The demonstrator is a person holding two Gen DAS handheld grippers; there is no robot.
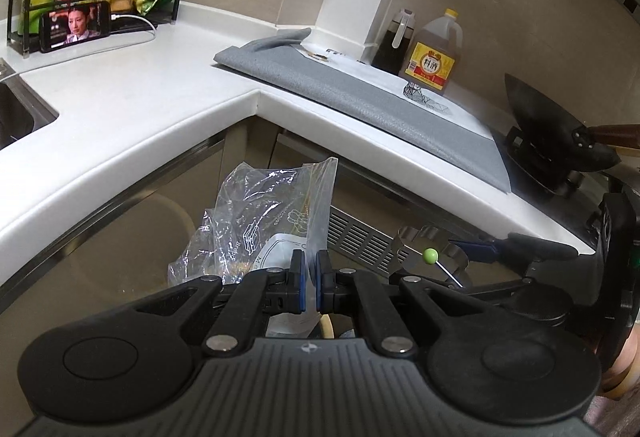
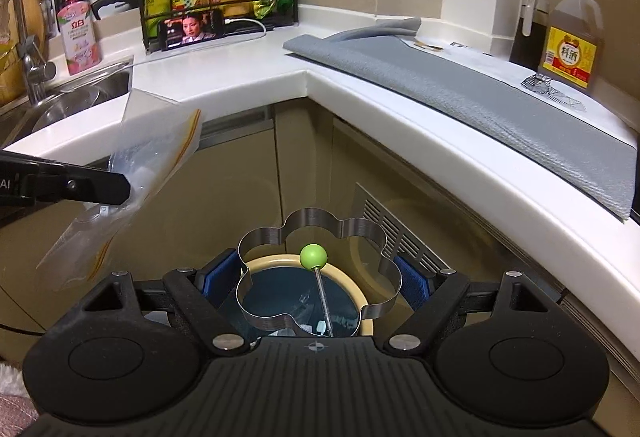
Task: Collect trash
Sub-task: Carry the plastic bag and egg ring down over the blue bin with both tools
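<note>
Crinkled clear plastic, a zip bag with printed lettering, hangs pinched between the nearly closed blue pads of the left gripper, in front of the beige cabinet doors below the white countertop. Its lower part is hidden behind the gripper body, and the print is too creased to read.

From the right wrist view, the right gripper stands wide, its pads pressing the two sides of a flower-shaped steel egg ring with a green-knobbed wire handle. Directly beneath the ring sits a round bin with a cream rim and dark liner; its near edge is cut off by the gripper, and its contents are hard to make out.
</note>
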